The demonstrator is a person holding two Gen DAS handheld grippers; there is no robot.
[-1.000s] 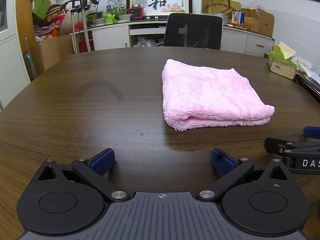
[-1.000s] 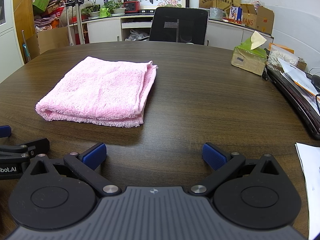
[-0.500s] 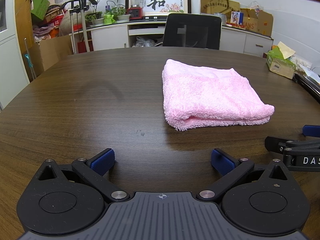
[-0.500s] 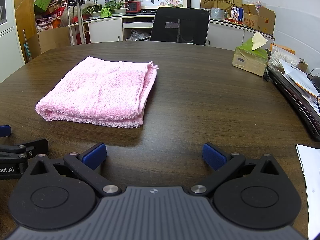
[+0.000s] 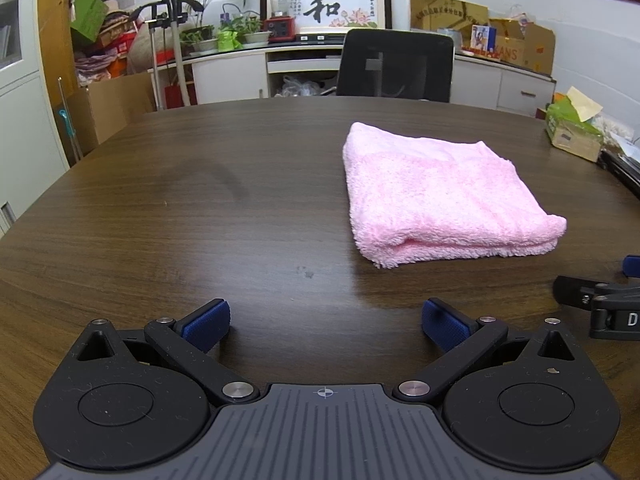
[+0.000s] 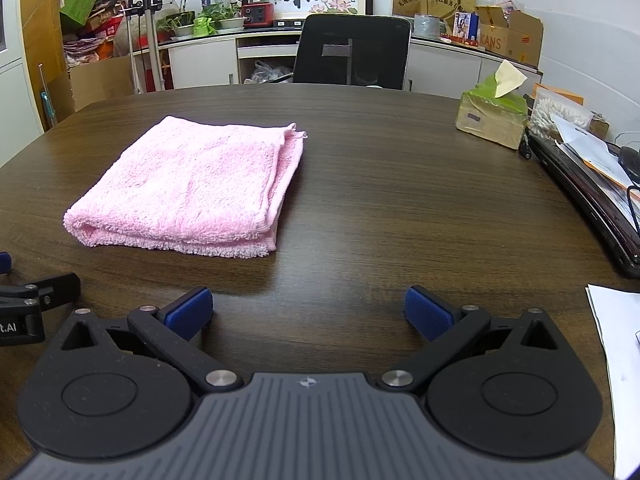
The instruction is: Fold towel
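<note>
A folded pink towel (image 5: pixel 440 192) is seen on the table (image 5: pixel 200 208), right of centre in the left view and left of centre in the right. The left gripper (image 5: pixel 326 320) and right gripper (image 6: pixel 308 308) are held apart, clear of it.

Pink towel (image 5: pixel 436 196), folded flat on table (image 5: pixel 200 200)

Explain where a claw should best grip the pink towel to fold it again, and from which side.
Probably the near right corner of the towel, approached low from the near edge by the right claw. The layered hems lie open along the near and right sides, so a finger can slide under; the left side is a rounded fold.
</note>
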